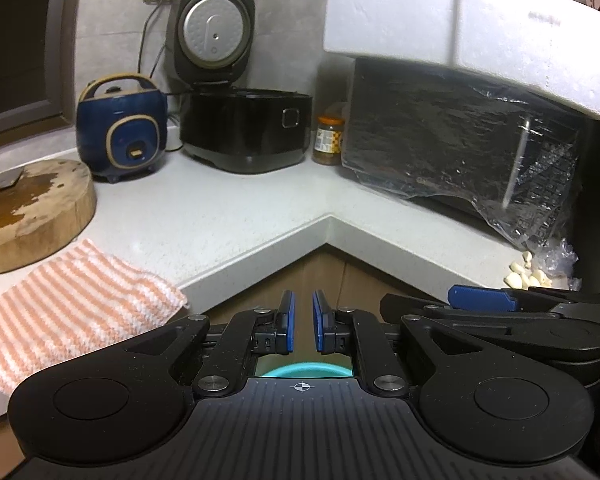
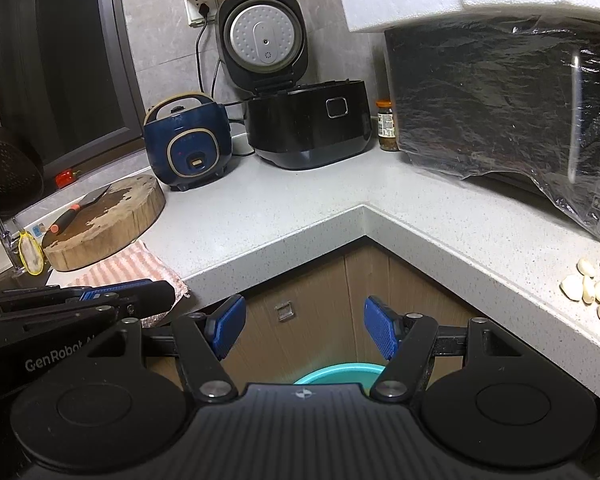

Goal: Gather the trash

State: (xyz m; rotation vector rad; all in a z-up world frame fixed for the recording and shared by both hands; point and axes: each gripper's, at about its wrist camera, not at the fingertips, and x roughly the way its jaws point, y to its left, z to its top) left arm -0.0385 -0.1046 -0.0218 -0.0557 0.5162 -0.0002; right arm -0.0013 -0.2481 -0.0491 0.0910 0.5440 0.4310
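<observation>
My left gripper [image 1: 303, 308] is shut, its blue pads nearly together with nothing between them. It hovers in front of the inner corner of the white counter [image 1: 236, 216]. Beside it my right gripper [image 2: 305, 320] stands open and empty at the same height. A teal bin [image 2: 336, 374] sits on the floor beneath both, mostly hidden by the gripper bodies. On the counter's right end lie several peeled garlic cloves [image 2: 596, 288] next to a crumpled clear plastic bag [image 1: 560, 258]. No trash is held.
A striped orange-white cloth [image 1: 68, 312] hangs over the left counter edge beside a round chopping board [image 1: 32, 208] with a knife [image 2: 80, 210]. A blue cooker [image 2: 190, 146], an open black rice cooker [image 2: 308, 132], a jar [image 1: 329, 140] and a plastic-wrapped black appliance [image 1: 460, 136] under white foam [image 1: 460, 24] line the back.
</observation>
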